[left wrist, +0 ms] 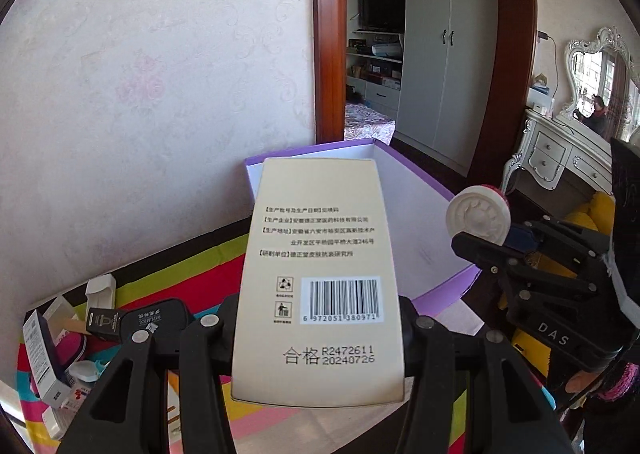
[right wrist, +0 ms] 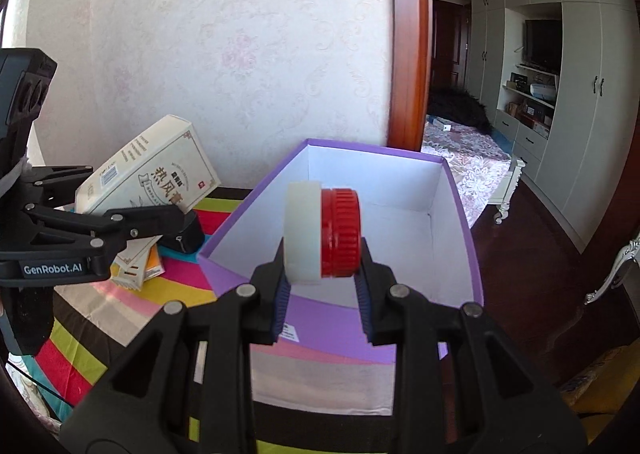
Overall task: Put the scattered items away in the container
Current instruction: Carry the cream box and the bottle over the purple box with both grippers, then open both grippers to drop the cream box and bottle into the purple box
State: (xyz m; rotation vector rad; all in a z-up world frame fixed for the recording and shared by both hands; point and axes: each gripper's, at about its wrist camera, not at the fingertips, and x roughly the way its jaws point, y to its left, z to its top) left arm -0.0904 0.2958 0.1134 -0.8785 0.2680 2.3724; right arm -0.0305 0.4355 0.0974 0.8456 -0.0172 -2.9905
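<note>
A papered wall (left wrist: 160, 74) fills the back of both views, with a wooden door frame (left wrist: 326, 38) at its edge and a wardrobe (left wrist: 444, 54) in the room beyond. Against the wall stands the surface (right wrist: 100, 314), spread with a brightly striped cloth. On it sits the box (right wrist: 460, 214), purple outside and white inside, lid off, its visible floor bare. The left gripper (left wrist: 320, 318) is clamped on a cream carton (left wrist: 320, 254) across its width, the barcode face turned up to the camera; in the left view the carton covers the near part of the box, while the right view shows it lifted off the cloth, just beside the box's left wall. The right gripper (right wrist: 322, 278) has its jaws closed on a small jar (right wrist: 322, 230), white body to the left and red ribbed cap to the right, gripped at its two ends and held over the box's near wall. Scattered items (left wrist: 68, 342) lie in a heap on the cloth at the lower left of the left view: small boxes, a black case and packets. More cartons (right wrist: 136, 266) lie under the left gripper in the right view.
</note>
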